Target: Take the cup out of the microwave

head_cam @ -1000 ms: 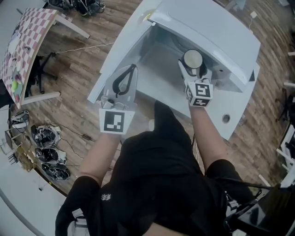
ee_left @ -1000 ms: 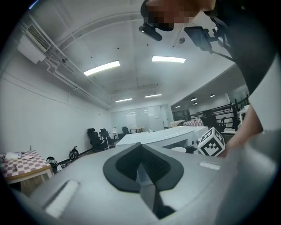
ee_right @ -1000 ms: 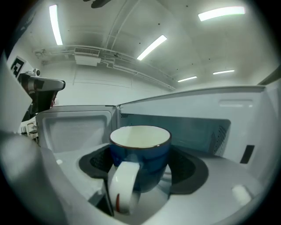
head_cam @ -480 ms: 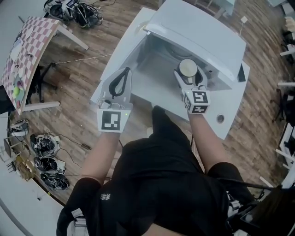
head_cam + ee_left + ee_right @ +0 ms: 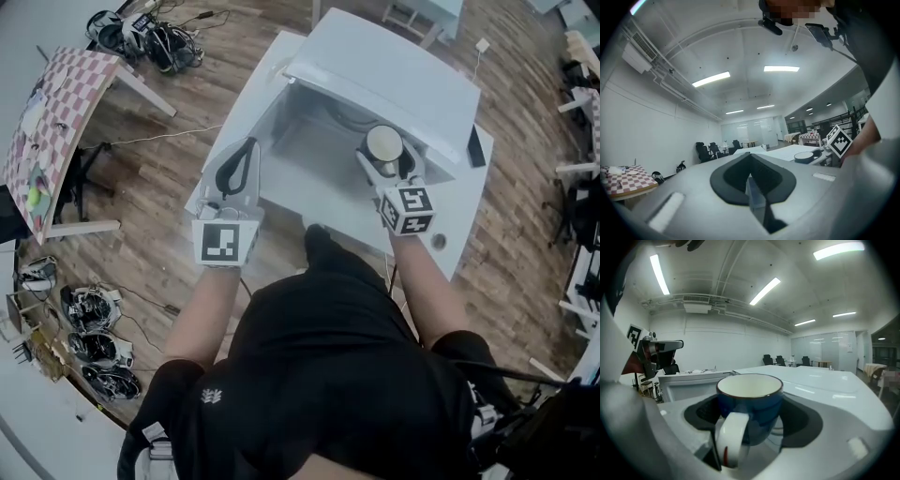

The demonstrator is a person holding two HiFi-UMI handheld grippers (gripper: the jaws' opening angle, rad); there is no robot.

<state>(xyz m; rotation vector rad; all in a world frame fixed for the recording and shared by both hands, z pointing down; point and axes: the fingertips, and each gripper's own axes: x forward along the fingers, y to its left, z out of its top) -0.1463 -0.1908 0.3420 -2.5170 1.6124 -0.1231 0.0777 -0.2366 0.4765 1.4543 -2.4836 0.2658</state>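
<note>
A blue cup [image 5: 383, 143] with a white inside and a white handle sits at the mouth of the white microwave [image 5: 384, 70], near its right side. My right gripper [image 5: 387, 161] is shut on the cup. In the right gripper view the cup [image 5: 751, 401] stands upright between the jaws of that gripper [image 5: 750, 420], handle toward the camera. My left gripper [image 5: 247, 148] is shut with nothing in it, beside the open microwave door [image 5: 234, 108] at the left. In the left gripper view that gripper's [image 5: 750, 177] black pads meet.
The microwave stands on a white table [image 5: 455, 220] that has a round hole [image 5: 438, 242] near its right front. A checkered table [image 5: 52, 112] is far left. Bags and cables [image 5: 94, 328] lie on the wooden floor at lower left.
The head camera has drifted, so the microwave sits slightly lower in view. The right gripper keeps its hold on the cup at the microwave's mouth. The left gripper stays by the door.
</note>
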